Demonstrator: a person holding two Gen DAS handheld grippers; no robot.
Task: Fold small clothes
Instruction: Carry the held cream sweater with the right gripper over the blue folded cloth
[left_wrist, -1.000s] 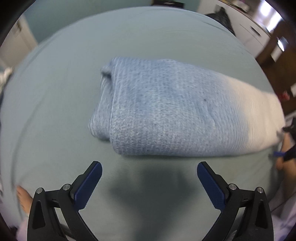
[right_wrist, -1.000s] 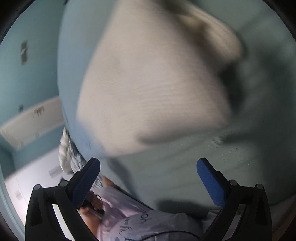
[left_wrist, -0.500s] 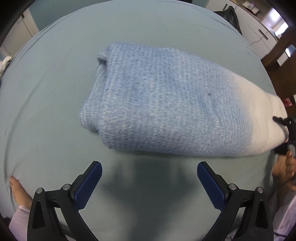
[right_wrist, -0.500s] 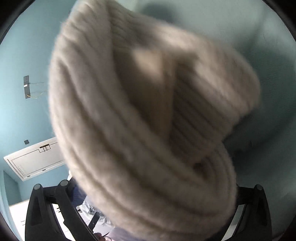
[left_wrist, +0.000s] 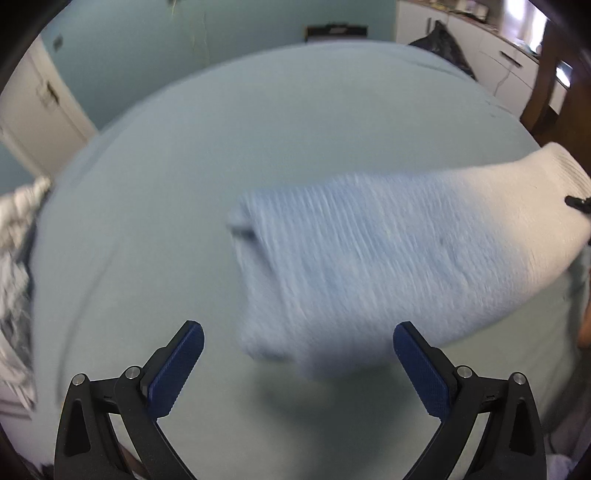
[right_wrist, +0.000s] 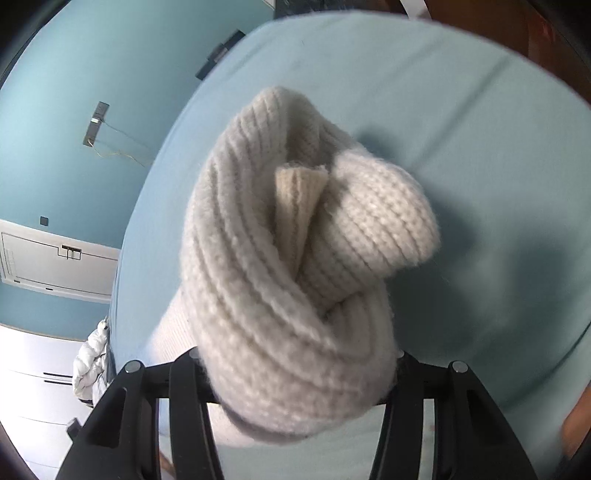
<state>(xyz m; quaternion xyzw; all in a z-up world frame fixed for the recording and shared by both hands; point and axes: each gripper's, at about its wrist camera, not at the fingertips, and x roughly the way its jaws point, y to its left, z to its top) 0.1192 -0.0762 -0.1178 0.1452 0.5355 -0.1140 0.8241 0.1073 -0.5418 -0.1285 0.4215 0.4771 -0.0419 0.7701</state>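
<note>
Pale teal bedsheet (left_wrist: 295, 140) fills both of my views, with teal walls behind it.

My right claw (right_wrist: 295, 373) is closing on the cream end of a knitted garment (right_wrist: 295, 258). Its fingertips are buried under the thick ribbed knit, which bunches up in front of the lens and hides the pads. In the left view that cream end is lifted at the far right edge, where a black tip of the right claw shows against it. From there the garment shades into blue and stretches back across the bed; its folded blue end lies near the middle of the sheet, blurred.

My left claw (left_wrist: 295, 369) stands wide open with nothing between its blue pads (left_wrist: 177, 369), hovering over bare sheet just short of the garment's blue end.

Further out, I see a white door (left_wrist: 37, 110) at the left and white drawers (left_wrist: 498, 62) at the upper right.
</note>
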